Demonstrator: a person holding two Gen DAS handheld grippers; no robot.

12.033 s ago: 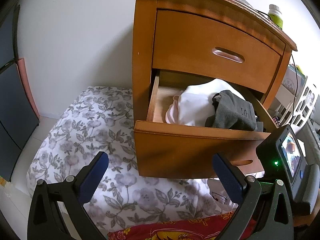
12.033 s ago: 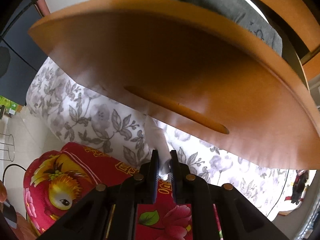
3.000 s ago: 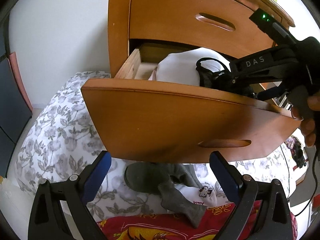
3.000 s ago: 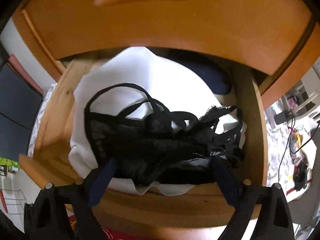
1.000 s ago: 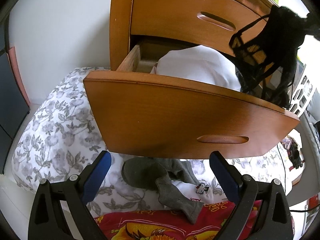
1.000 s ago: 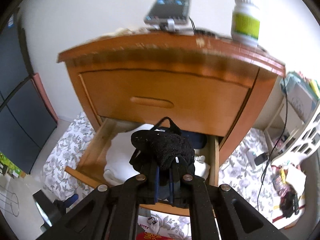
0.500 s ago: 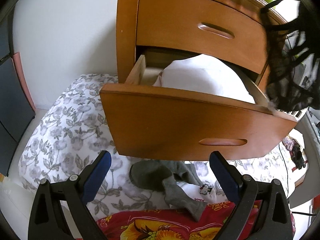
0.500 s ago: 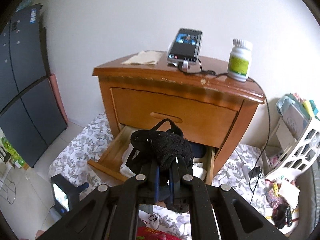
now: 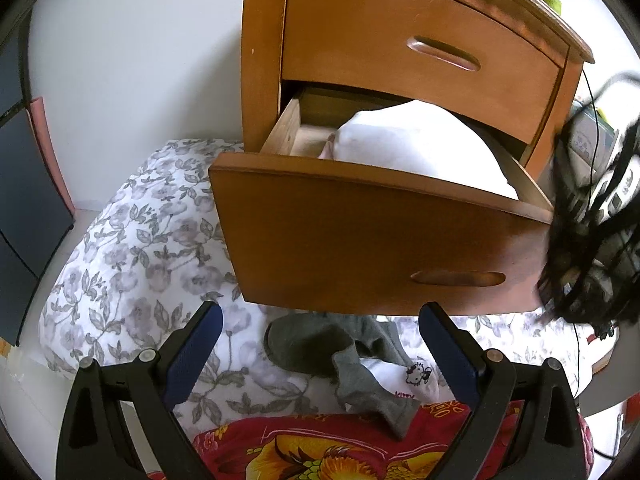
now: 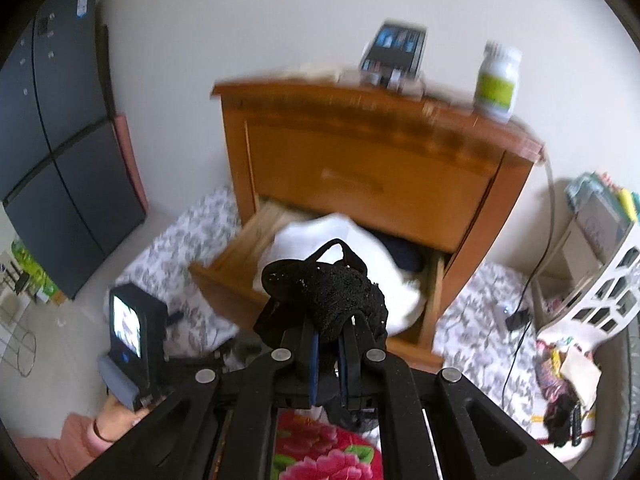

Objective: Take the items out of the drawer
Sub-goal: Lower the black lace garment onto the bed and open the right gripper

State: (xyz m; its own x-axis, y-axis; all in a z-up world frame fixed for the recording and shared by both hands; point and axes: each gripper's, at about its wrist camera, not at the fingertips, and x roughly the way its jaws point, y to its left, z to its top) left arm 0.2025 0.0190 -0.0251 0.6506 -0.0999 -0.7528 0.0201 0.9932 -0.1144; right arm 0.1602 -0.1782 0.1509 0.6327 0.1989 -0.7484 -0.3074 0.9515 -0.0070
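Note:
The lower drawer (image 9: 360, 236) of a wooden nightstand (image 10: 360, 168) stands pulled out, with a white garment (image 9: 416, 144) heaped inside. My right gripper (image 10: 330, 336) is shut on a black lace garment (image 10: 328, 288), held in the air in front of the drawer; the same garment (image 9: 588, 240) hangs blurred at the right edge of the left wrist view. My left gripper (image 9: 320, 356) is open and holds nothing, low before the drawer front. Between its fingers, on the floral bedding (image 9: 132, 248), lies a grey sock (image 9: 340, 348) beside a small white garment (image 9: 404, 376).
A red flowered blanket (image 9: 320, 448) lies at the near edge. A phone (image 10: 394, 54) and a white pill bottle (image 10: 498, 84) stand on the nightstand top. A dark cabinet (image 10: 52, 140) is at the left, a white rack (image 10: 604, 292) and cables at the right.
My right gripper has drawn back from the nightstand with the black lace garment, which has slid to the right edge of the left wrist view. The left gripper has barely moved.

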